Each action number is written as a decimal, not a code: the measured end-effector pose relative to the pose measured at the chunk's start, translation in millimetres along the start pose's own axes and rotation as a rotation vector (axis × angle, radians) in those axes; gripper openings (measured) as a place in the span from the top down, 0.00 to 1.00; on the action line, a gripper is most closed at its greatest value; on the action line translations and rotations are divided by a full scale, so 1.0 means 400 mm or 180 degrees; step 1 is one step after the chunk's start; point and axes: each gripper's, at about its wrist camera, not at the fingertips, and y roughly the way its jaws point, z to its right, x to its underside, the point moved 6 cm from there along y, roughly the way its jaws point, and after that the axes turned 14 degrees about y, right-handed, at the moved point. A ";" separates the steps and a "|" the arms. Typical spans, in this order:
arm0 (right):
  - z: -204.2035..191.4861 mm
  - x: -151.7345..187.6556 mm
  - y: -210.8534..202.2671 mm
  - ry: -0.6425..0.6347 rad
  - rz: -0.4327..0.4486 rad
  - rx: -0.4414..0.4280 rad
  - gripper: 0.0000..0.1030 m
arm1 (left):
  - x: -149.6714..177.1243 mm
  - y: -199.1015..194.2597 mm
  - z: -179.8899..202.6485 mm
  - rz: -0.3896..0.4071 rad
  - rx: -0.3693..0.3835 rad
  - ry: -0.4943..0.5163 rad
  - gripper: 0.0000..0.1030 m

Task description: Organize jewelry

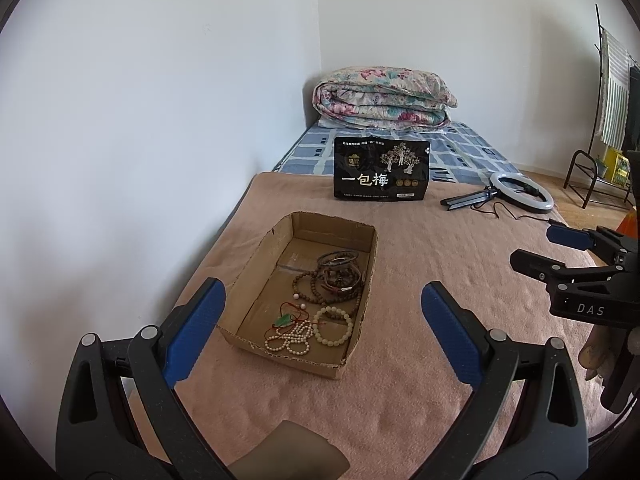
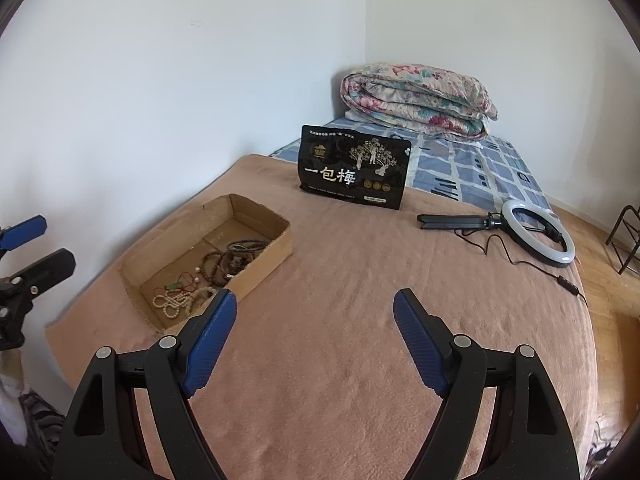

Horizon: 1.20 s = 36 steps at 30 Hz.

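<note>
We held 2 grippers above a bed covered by a pink blanket (image 1: 400,248). The left gripper (image 1: 320,316) was released, its blue pads (image 1: 196,332) spread wide and holding nothing. The right gripper (image 2: 314,320) was likewise released and empty, with its pads (image 2: 208,344) well apart.

The jewelry lay inside a shallow cardboard box (image 1: 362,312) with a ragged cut rim, which rested on the blanket near the wall (image 1: 160,120). In the far part of the box we saw dark brown bead bracelets (image 1: 340,276) piled together. In the near part lay a pale bead bracelet (image 1: 333,326), just beside a tangled string of small cream beads (image 1: 290,338). A green pendant on a red cord (image 1: 282,321) lay next to that string.

Beyond the box, a black snack bag (image 1: 381,170) with white Chinese lettering stood upright at the far edge of the blanket. A ring light (image 2: 538,232) on a folded black stand lay flat to the right of the bag, its cable trailing across the blanket. A folded floral quilt (image 1: 384,98) sat in the corner on a blue checked sheet (image 1: 472,152).
</note>
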 end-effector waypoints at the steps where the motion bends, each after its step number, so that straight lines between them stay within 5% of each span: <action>1: 0.005 -0.001 0.000 0.0008 -0.0001 0.0003 0.22 | -0.001 0.000 0.000 -0.0001 0.0003 -0.0004 0.03; 36: 0.015 0.016 0.014 -0.0003 -0.0072 0.0024 0.22 | -0.009 0.004 0.003 0.0010 0.0003 -0.0057 0.03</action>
